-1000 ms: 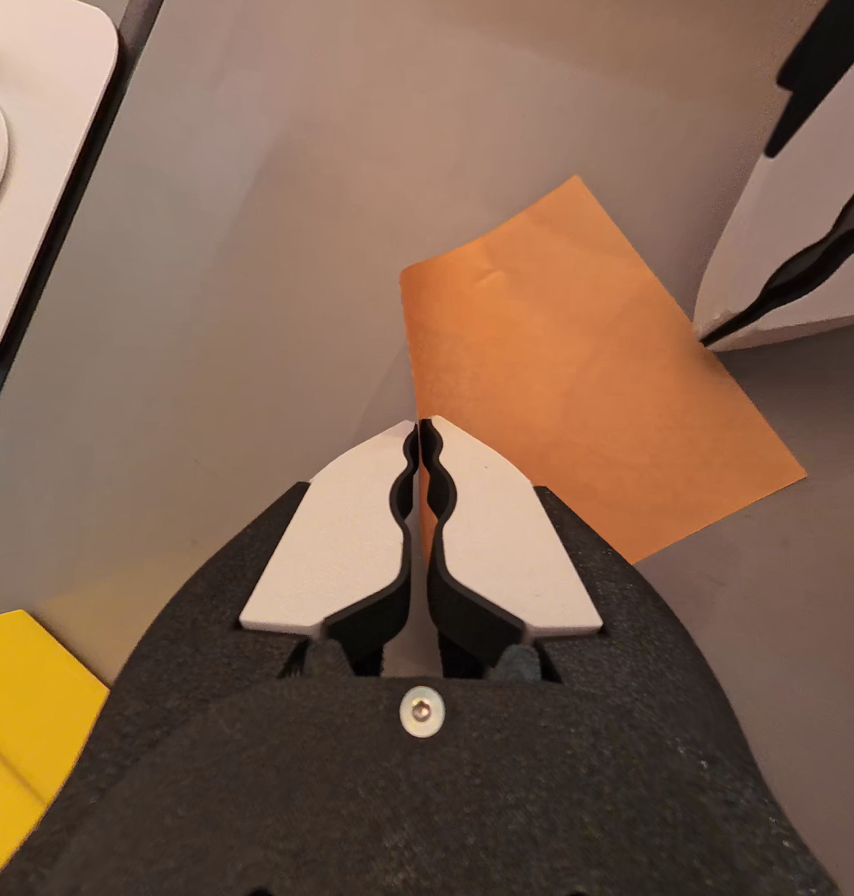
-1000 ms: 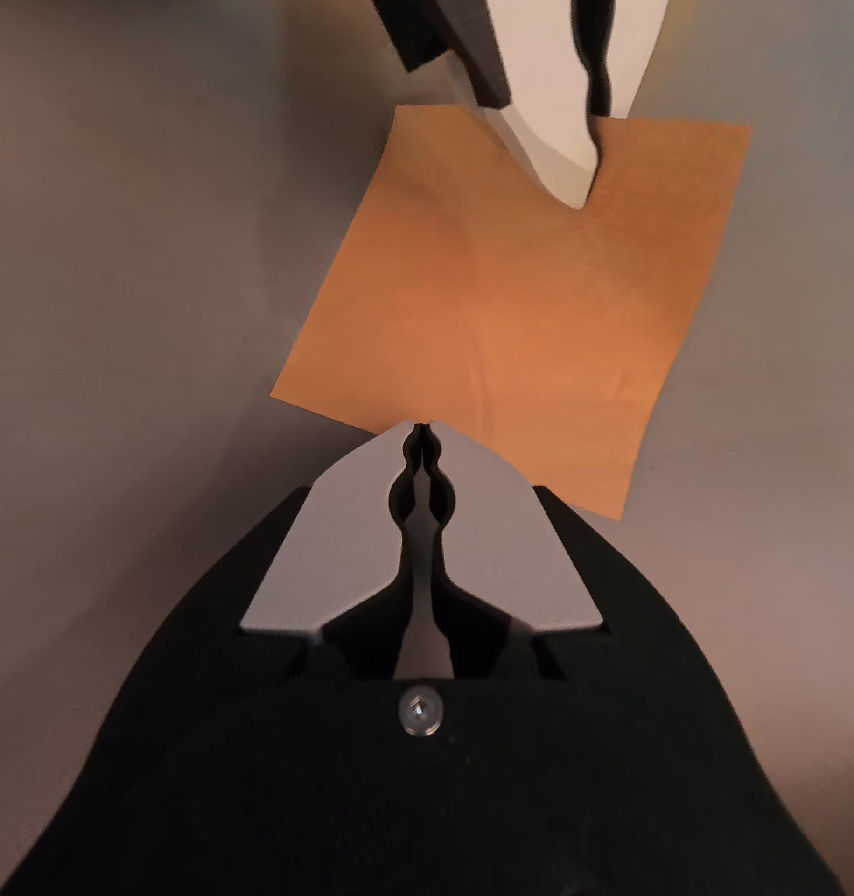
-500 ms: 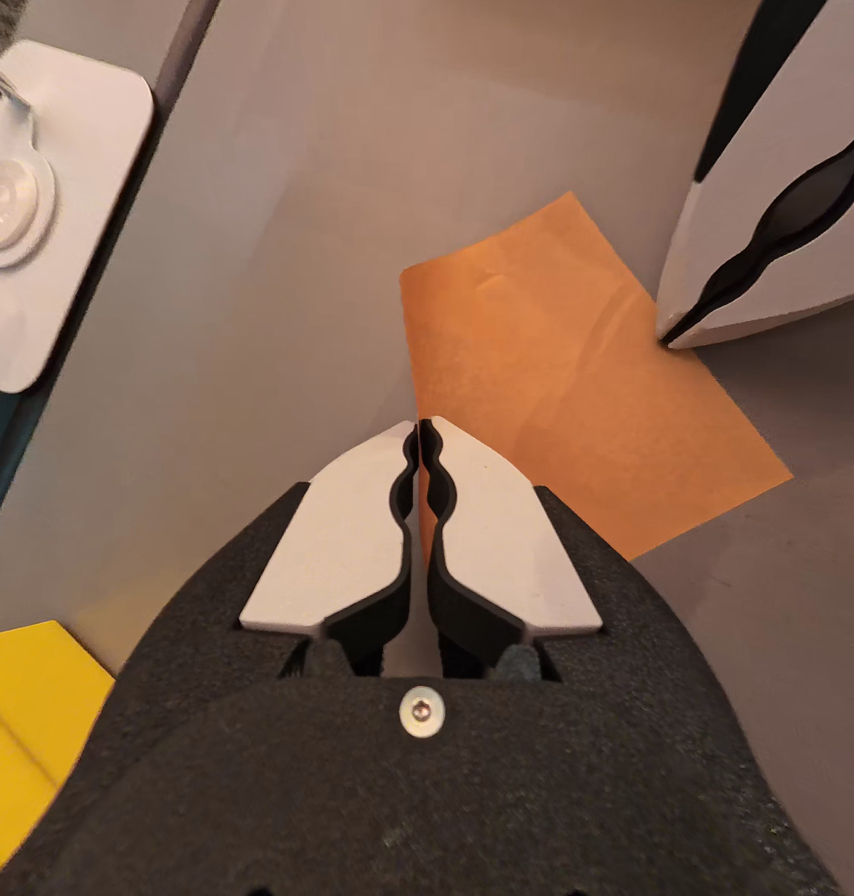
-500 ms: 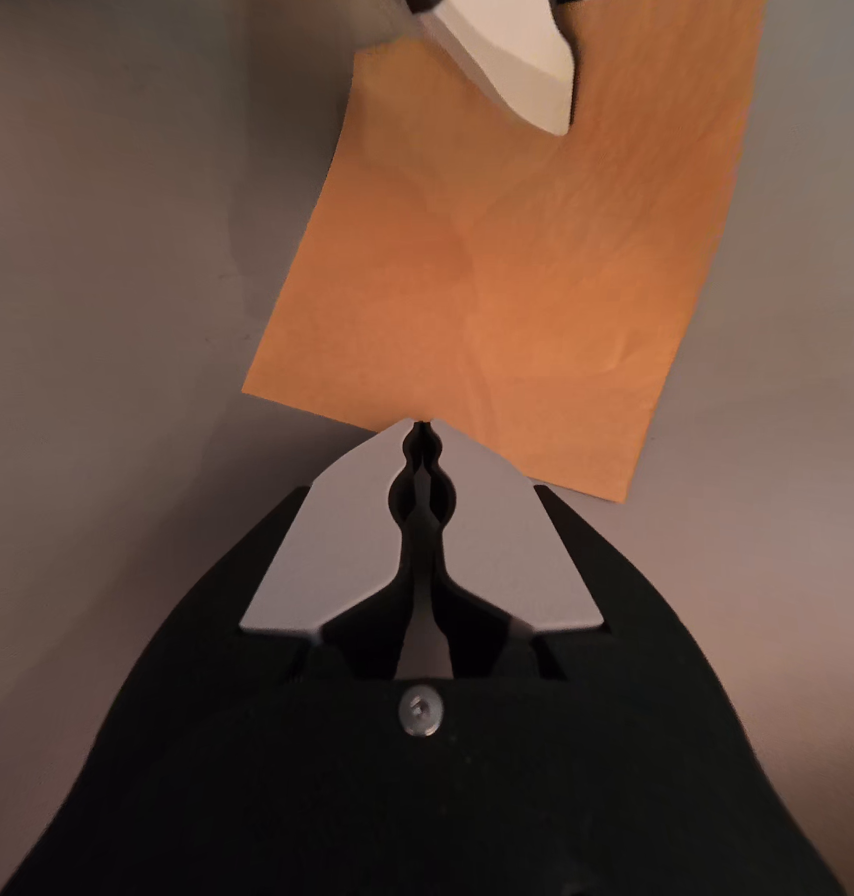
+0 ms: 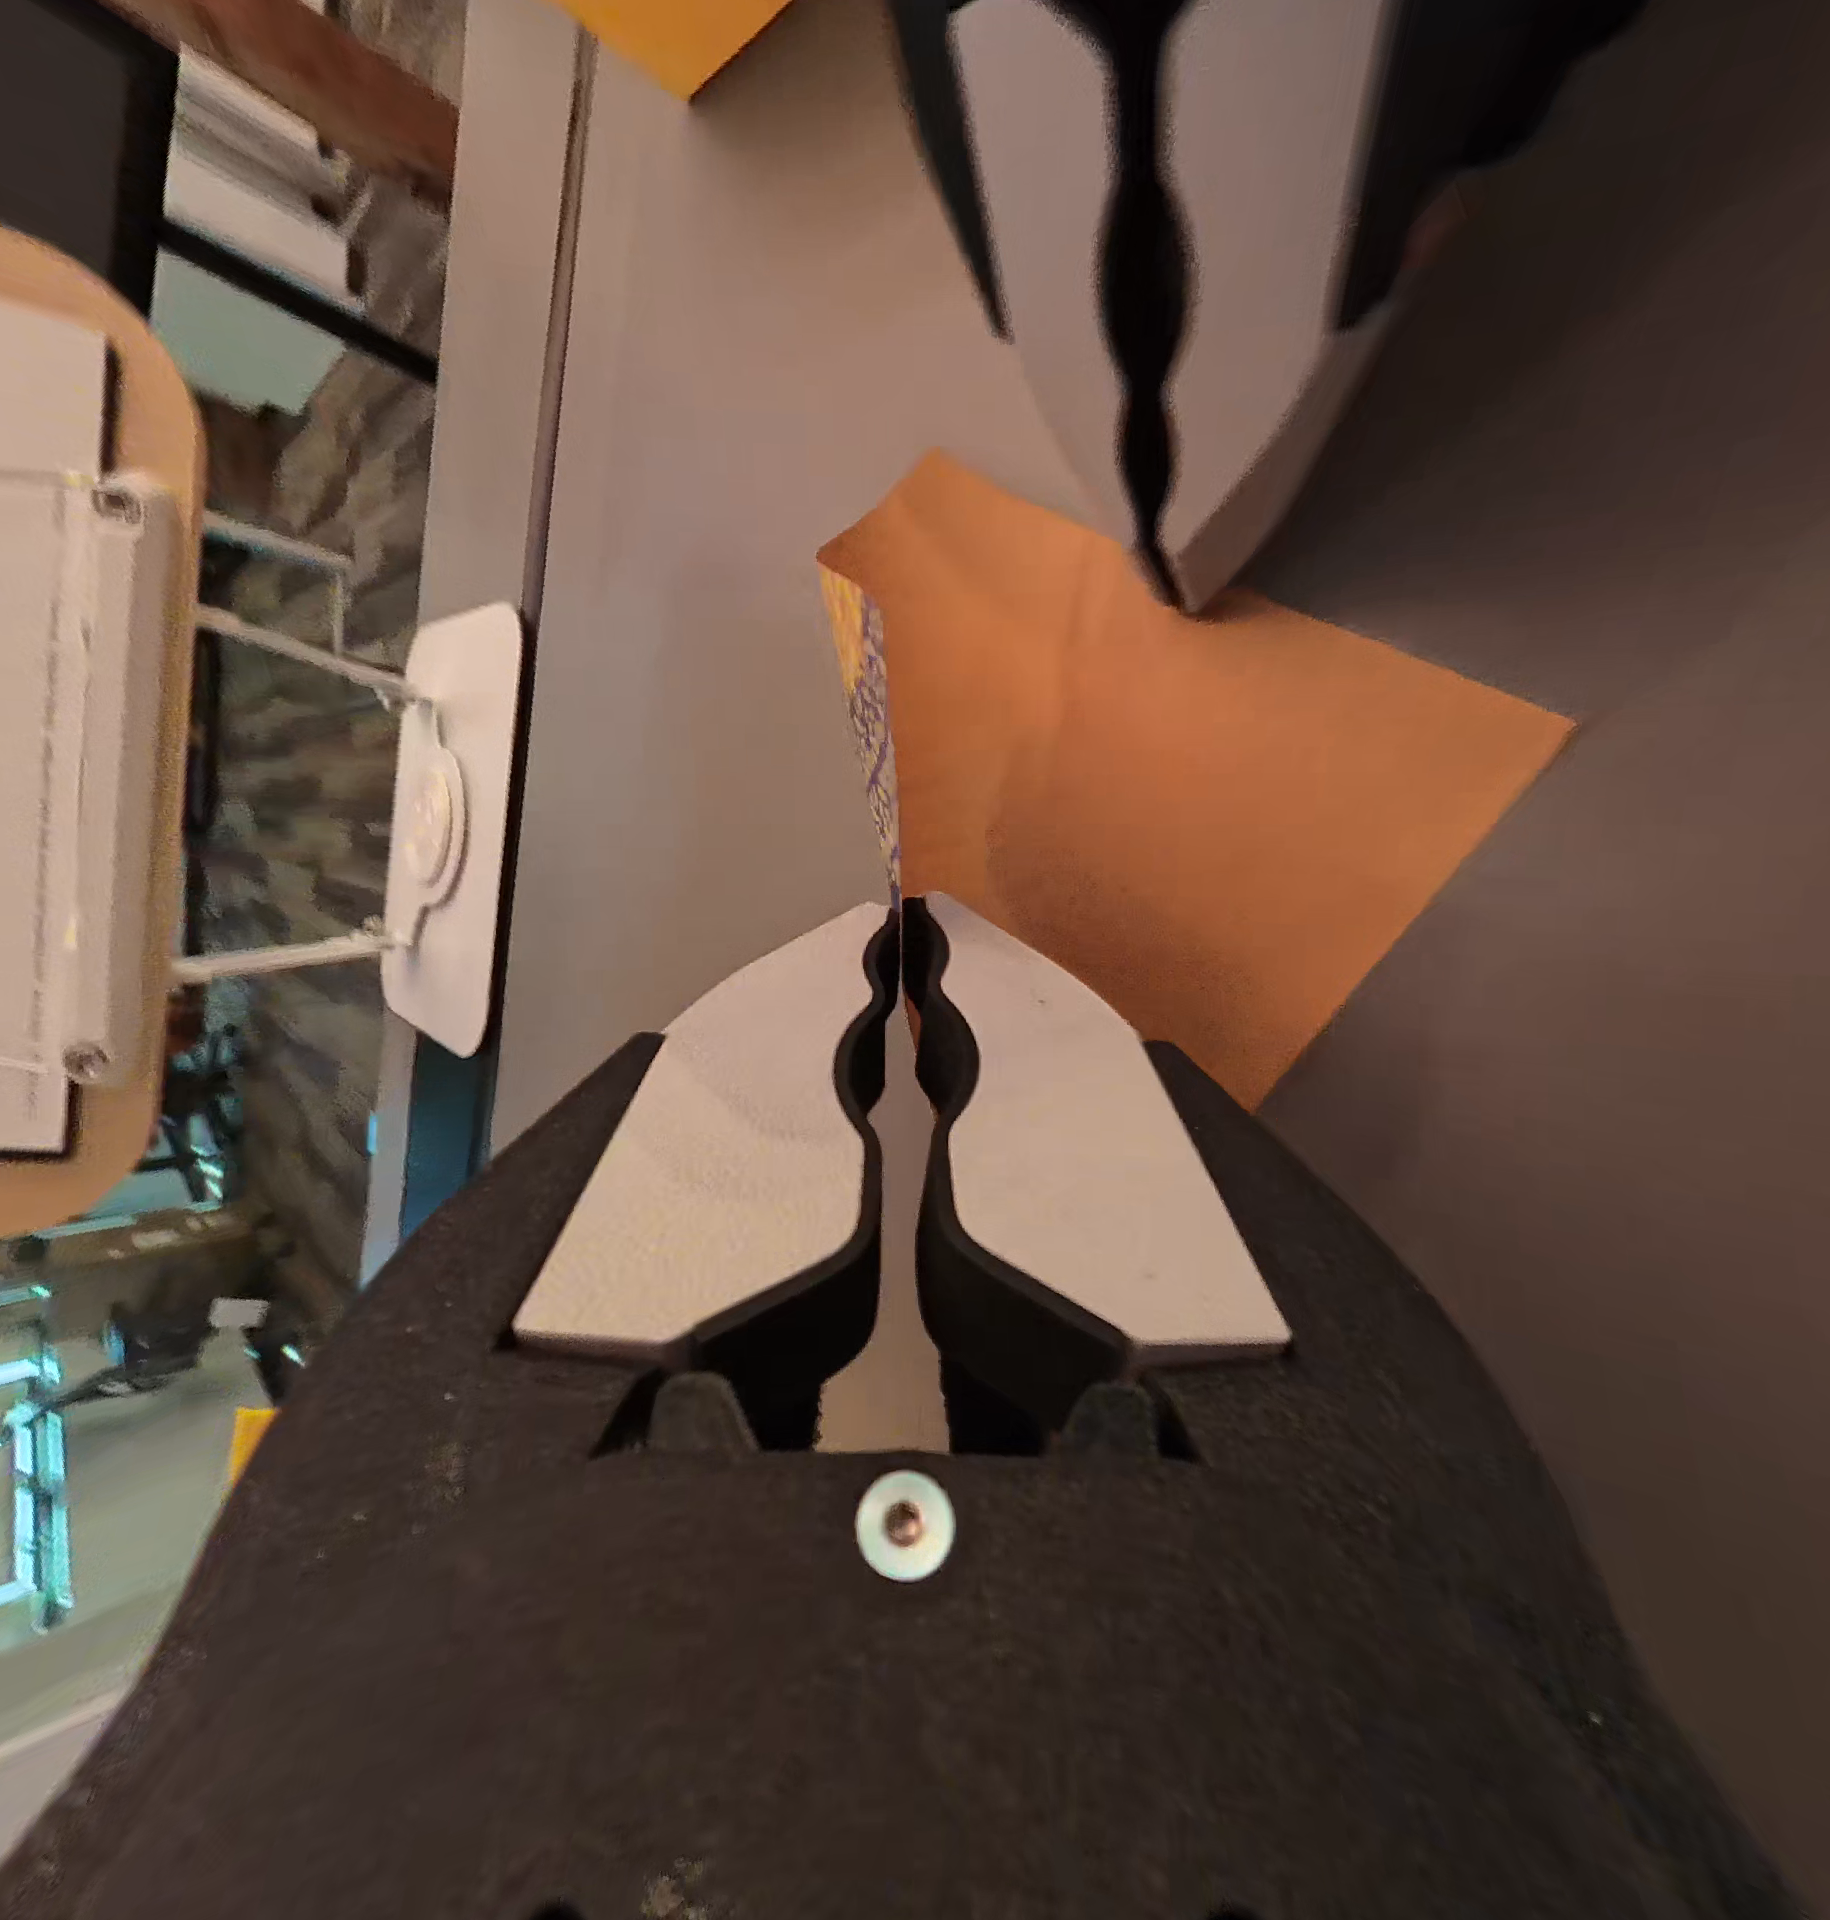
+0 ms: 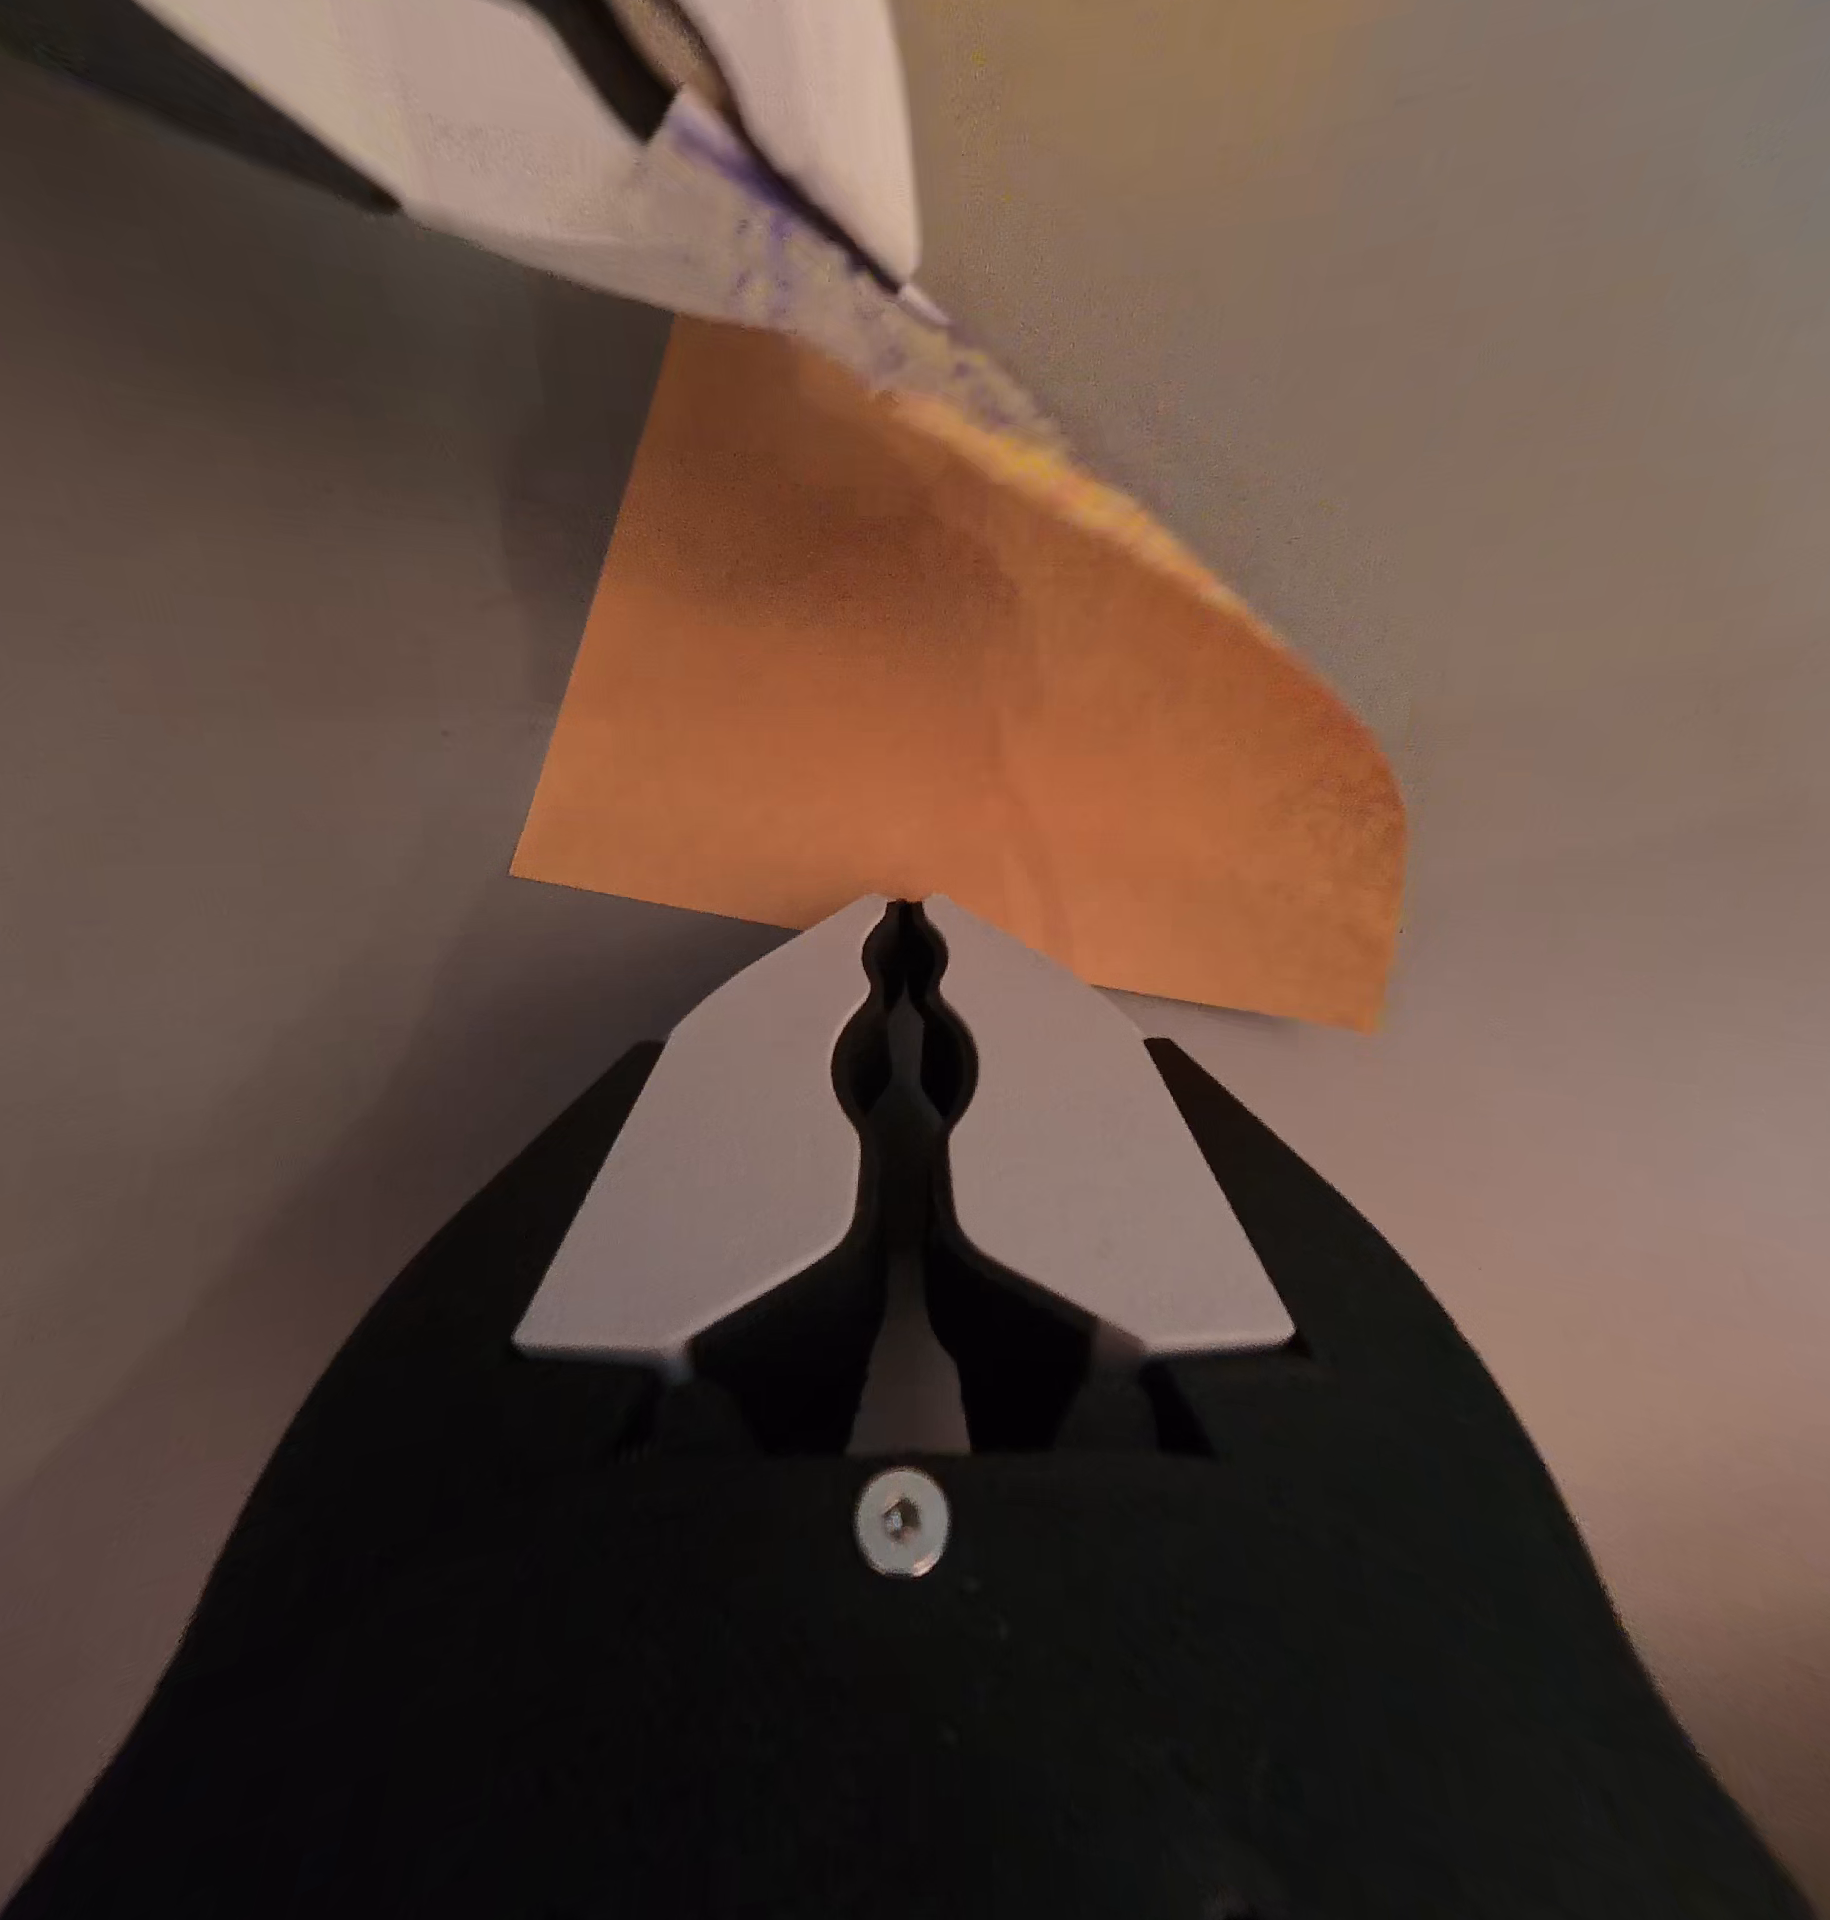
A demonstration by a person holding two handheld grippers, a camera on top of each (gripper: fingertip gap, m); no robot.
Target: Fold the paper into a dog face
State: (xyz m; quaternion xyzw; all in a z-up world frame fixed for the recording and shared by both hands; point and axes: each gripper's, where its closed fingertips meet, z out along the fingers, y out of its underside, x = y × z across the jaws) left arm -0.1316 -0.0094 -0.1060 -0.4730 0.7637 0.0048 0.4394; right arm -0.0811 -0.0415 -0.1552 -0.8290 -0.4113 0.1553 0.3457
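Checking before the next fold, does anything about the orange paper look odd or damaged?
No damage shows. The orange paper is curled up where the left gripper pinches it, baring a patterned underside; the right gripper grips its edge.

Paper [image 5: 1181,810]: lies on the table [image 5: 1669,1039], one corner lifted off it, between the two grippers.
Left gripper [image 5: 903,906]: at the paper's near corner in the left wrist view, pinching that raised corner.
Right gripper [image 6: 906,906]: at the opposite edge of the paper, tips meeting on it.
Second paper sheet [image 5: 672,42]: farther back on the table, well apart.
Plate on rods [image 5: 454,821]: left, past the table edge.
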